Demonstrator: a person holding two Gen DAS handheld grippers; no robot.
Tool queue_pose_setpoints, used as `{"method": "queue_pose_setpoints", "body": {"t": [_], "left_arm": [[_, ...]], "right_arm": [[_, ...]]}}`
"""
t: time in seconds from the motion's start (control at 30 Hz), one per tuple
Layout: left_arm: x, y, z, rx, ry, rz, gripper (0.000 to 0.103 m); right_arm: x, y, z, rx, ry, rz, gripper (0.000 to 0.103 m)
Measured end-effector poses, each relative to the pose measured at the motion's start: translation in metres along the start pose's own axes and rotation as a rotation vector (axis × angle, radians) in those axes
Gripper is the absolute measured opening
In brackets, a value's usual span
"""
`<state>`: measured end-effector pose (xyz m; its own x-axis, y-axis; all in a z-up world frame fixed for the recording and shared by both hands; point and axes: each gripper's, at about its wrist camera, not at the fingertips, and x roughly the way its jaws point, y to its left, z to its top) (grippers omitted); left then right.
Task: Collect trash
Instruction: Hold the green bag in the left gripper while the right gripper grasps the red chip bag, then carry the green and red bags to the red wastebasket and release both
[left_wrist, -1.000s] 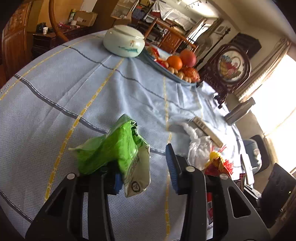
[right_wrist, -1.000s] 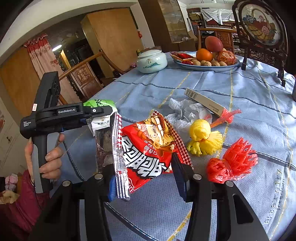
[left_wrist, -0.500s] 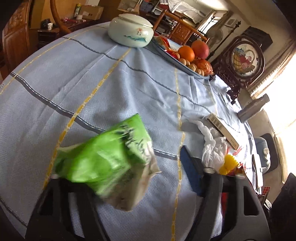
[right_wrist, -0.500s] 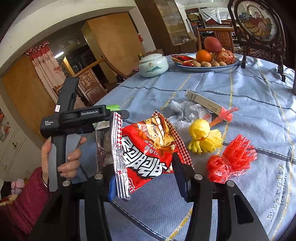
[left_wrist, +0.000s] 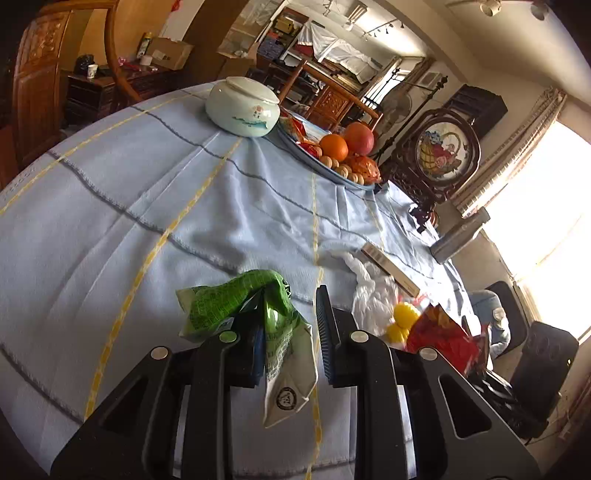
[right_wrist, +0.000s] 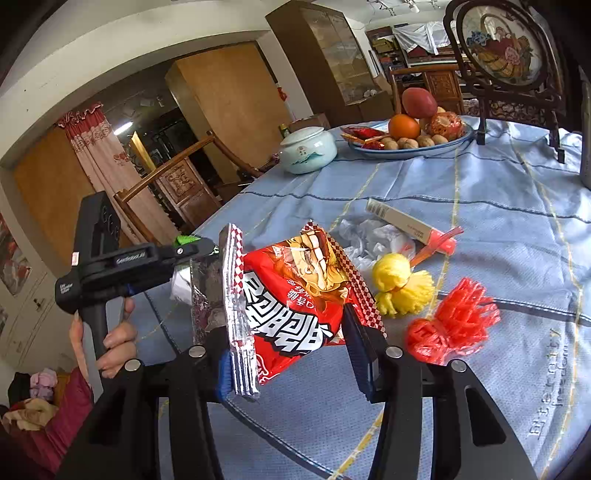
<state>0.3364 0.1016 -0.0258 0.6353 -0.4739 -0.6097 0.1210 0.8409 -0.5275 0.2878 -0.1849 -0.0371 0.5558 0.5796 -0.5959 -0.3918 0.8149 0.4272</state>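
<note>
Trash is being gathered at a counter (left_wrist: 147, 184) draped in pale blue cloth. In the left wrist view the left hand-held gripper (left_wrist: 290, 314) is clenching a crumpled green wrapper (left_wrist: 236, 306), which is hanging between its fingers just above the cloth, near a white plastic bag (left_wrist: 369, 295). In the right wrist view the right hand-held gripper (right_wrist: 282, 325) is grasping a red snack bag (right_wrist: 295, 295), held clear of the counter. Yellow netting (right_wrist: 399, 284) and red netting (right_wrist: 454, 321) are lying just beside it, and a person's hand (right_wrist: 110, 343) is gripping the other tool's handle at the left.
</note>
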Motion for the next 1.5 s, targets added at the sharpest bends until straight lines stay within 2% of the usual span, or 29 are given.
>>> {"method": "queue_pose_setpoints", "body": {"t": [0.13, 0.2, 0.27, 0.53, 0.8, 1.0, 1.1, 1.2, 1.3, 1.43, 1.5], "left_arm": [[-0.004, 0.001, -0.011, -0.027, 0.011, -0.004, 0.02], [-0.007, 0.006, -0.017, -0.065, 0.016, -0.034, 0.016], [-0.018, 0.008, -0.023, -0.097, 0.009, -0.065, 0.015], [-0.082, 0.01, -0.041, -0.132, -0.087, -0.111, 0.015], [-0.152, 0.035, -0.07, -0.209, -0.196, -0.078, 0.015], [-0.229, 0.073, -0.112, -0.302, -0.305, 0.03, 0.015], [-0.263, 0.097, -0.143, -0.357, -0.338, 0.134, 0.015], [-0.285, 0.13, -0.178, -0.437, -0.334, 0.231, 0.015], [-0.289, 0.167, -0.208, -0.523, -0.286, 0.326, 0.023], [-0.283, 0.217, -0.235, -0.662, -0.228, 0.414, 0.061], [-0.281, 0.233, -0.243, -0.697, -0.2, 0.446, 0.068]], "right_arm": [[-0.004, 0.003, -0.002, -0.009, -0.016, 0.009, 0.048], [-0.008, 0.001, -0.002, 0.007, -0.025, 0.026, 0.048], [-0.011, -0.001, -0.003, 0.024, -0.03, 0.044, 0.047], [-0.017, 0.018, -0.005, 0.02, -0.035, 0.126, 0.047], [-0.013, 0.066, -0.006, -0.053, -0.017, 0.228, 0.047], [0.006, 0.124, -0.013, -0.136, 0.041, 0.356, 0.047], [0.02, 0.156, -0.02, -0.175, 0.087, 0.417, 0.047], [0.035, 0.185, -0.029, -0.201, 0.137, 0.463, 0.047], [0.05, 0.211, -0.04, -0.225, 0.176, 0.487, 0.047], [0.066, 0.243, -0.056, -0.246, 0.226, 0.495, 0.047], [0.073, 0.257, -0.064, -0.261, 0.25, 0.488, 0.047]]}}
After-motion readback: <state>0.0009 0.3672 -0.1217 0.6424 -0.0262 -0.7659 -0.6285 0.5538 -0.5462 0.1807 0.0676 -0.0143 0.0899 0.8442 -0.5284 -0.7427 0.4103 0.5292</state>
